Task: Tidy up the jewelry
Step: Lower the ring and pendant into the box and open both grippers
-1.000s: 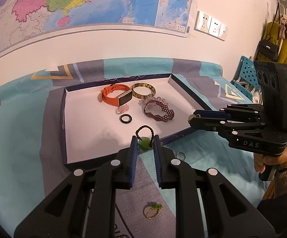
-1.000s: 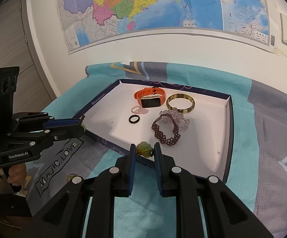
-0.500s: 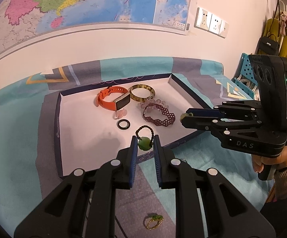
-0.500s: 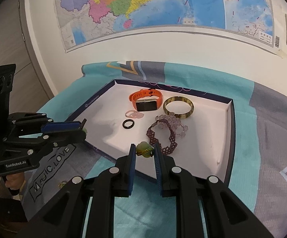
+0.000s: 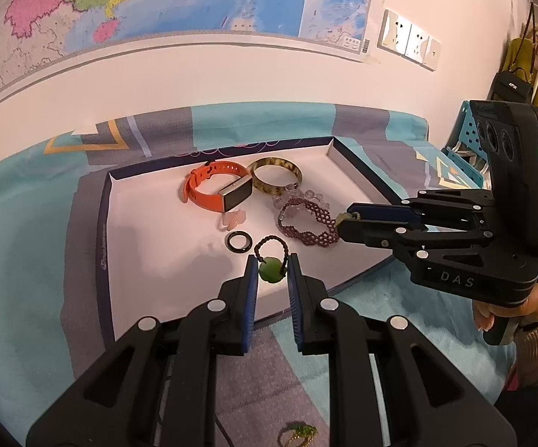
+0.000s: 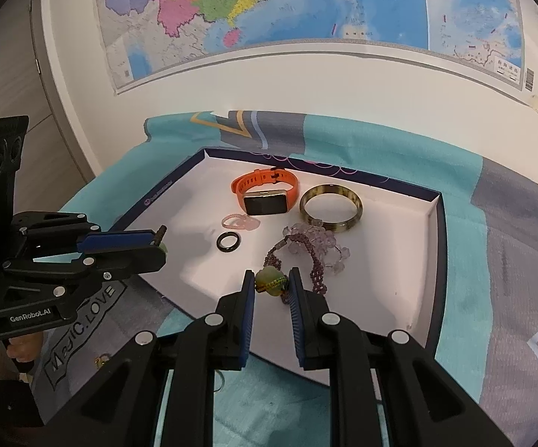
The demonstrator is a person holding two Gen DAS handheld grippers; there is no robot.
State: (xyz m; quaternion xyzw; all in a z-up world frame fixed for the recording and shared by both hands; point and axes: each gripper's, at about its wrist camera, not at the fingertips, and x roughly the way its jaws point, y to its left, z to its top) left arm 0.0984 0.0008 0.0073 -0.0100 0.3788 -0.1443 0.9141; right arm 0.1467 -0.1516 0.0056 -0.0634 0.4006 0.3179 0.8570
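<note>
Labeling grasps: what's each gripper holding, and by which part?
Left gripper: green bead of a dark cord loop. Right gripper: pale green bead with multicolored band, clamped at its sides.

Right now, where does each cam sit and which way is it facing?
Left wrist: on the left gripper, facing the white tray and map wall; shows its own fingers pinching a green bead ring, plus the right gripper and hand at right.
Right wrist: on the right gripper, facing the same tray from the other side; own fingers pinch a banded bead; left gripper at left.
Shared: tray, orange watch, black ring.
</note>
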